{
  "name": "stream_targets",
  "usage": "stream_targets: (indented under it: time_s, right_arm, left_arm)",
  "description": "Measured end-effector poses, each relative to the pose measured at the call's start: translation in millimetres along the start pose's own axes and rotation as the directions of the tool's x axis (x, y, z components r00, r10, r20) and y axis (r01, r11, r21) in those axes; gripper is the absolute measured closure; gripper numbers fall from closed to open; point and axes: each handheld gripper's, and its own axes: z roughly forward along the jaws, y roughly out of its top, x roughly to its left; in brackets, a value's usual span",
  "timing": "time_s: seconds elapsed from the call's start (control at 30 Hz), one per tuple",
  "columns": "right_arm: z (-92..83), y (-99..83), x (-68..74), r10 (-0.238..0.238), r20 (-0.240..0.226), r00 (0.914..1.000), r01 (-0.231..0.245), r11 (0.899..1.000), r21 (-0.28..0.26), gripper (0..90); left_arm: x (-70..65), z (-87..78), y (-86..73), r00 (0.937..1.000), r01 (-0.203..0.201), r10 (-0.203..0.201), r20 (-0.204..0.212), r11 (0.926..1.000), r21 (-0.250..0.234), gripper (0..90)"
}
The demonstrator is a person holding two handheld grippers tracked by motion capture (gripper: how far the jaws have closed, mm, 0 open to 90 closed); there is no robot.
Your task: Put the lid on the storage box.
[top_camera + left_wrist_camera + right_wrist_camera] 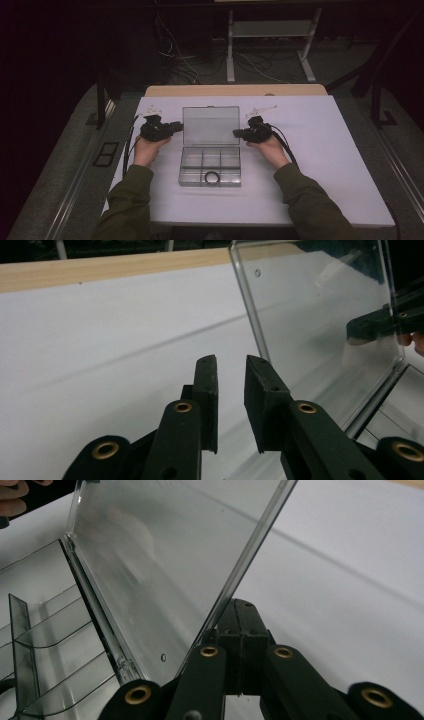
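While its lid is stood open, the clear plastic compartment box is seen lying at the middle of the white table, the lid rising from the box's 12 o'clock edge. A black ring is held in the middle compartment of the row nearest the person.

At 3 o'clock of the lid, the right gripper is closed, its pads pressed together and set against the lid's side edge; in the right gripper view, that edge is seen running down to the shut pads.

At 9 o'clock of the lid, the left gripper is held just beside the lid's other side edge. Its jaws are parted by a narrow gap with nothing between them, as shown in the left gripper view, where the lid is seen at 2 o'clock.
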Motion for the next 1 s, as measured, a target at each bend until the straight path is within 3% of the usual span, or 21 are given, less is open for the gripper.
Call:
stream_targets:
  time_s: [0.23,0.4,0.47,0.53,0.73,0.83,1.0]
  right_arm:
    - [-1.3,2.6,-1.4,-0.003,-0.002,1.0000,0.003,1.000,-0.021,89.3]
    - [0.0,2.7,-1.9,-0.005,0.001,1.0000,0.005,1.000,-0.016,89.3]
    - [0.8,4.1,-2.3,0.000,-0.003,1.0000,0.000,1.000,-0.012,89.3]
    - [2.2,5.9,-1.9,-0.004,0.000,1.0000,0.004,1.000,-0.012,89.3]
    - [4.5,4.8,-5.3,0.002,0.005,1.0000,-0.002,1.000,-0.008,89.3]
    - [2.6,5.6,-6.0,0.001,0.009,1.0000,-0.001,1.000,-0.014,89.3]
    - [3.7,5.0,-6.4,0.007,0.009,0.9999,-0.006,1.000,-0.013,89.3]
  left_arm:
    - [2.4,-2.4,-0.7,0.9996,0.007,-0.007,0.029,0.9999,-0.013,68.9]
    - [0.2,3.8,-0.2,0.9994,0.000,0.000,0.035,1.0000,-0.009,76.1]
    - [-1.3,5.5,0.1,0.9980,-0.001,0.002,0.063,0.9999,-0.012,76.6]
    - [-3.7,6.5,0.8,0.9987,-0.014,0.015,0.049,0.9999,-0.006,76.2]
    - [0.8,1.5,0.6,0.9992,-0.004,0.005,0.041,0.9995,-0.031,77.1]
    - [3.6,0.1,-0.7,0.9998,0.003,-0.003,0.018,0.9994,-0.034,81.9]
    - [7.7,-1.6,-2.0,0.9988,0.033,-0.031,0.039,0.9969,-0.072,81.9]
